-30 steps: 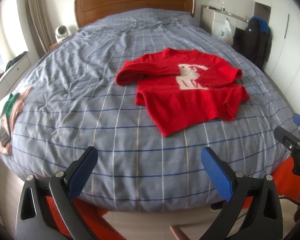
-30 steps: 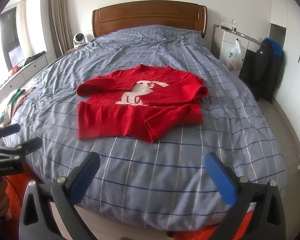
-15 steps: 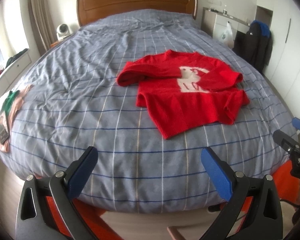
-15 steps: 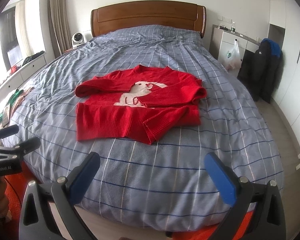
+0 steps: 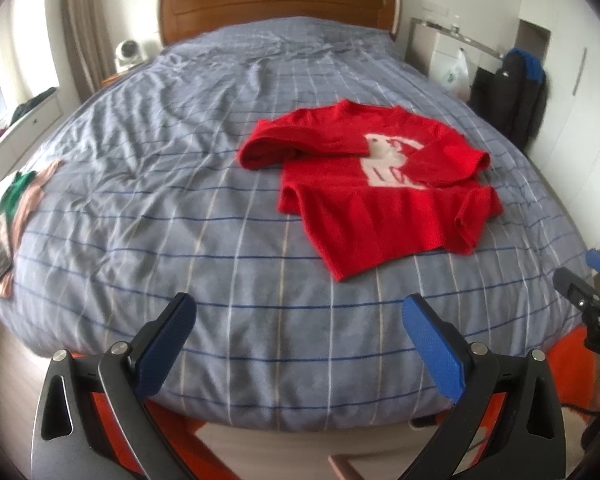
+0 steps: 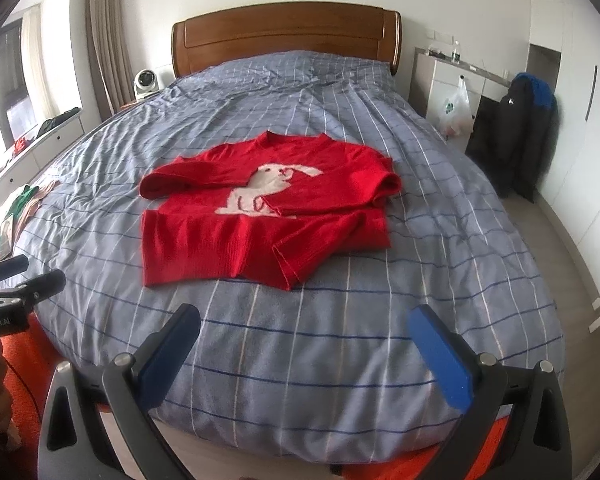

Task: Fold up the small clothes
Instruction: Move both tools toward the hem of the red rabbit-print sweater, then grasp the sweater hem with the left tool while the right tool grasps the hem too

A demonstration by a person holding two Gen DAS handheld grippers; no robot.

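Red sweater lies flat on the bed, front up, a white rabbit design on the chest — both sleeves are folded in across the body, and the right sleeve's cuff reaches down over the near hem. In the right wrist view it sits about mid-bed; in the left wrist view it is right of centre. Left claw is wide open and holds nothing, blue pads spread over the near edge of the bed, well short of the sweater. Right claw is the same — open, empty, hanging over the near edge, not touching fabric. Each claw shows at the edge of the other's camera: the right one at far right of the left view, the left one at far left of the right view. A small pile of green and pink clothes sits on the left edge of the bed, well apart from the sweater. Wooden headboard at the far end, a small white fan to its left, a dark jacket hanging on the right by the dresser.
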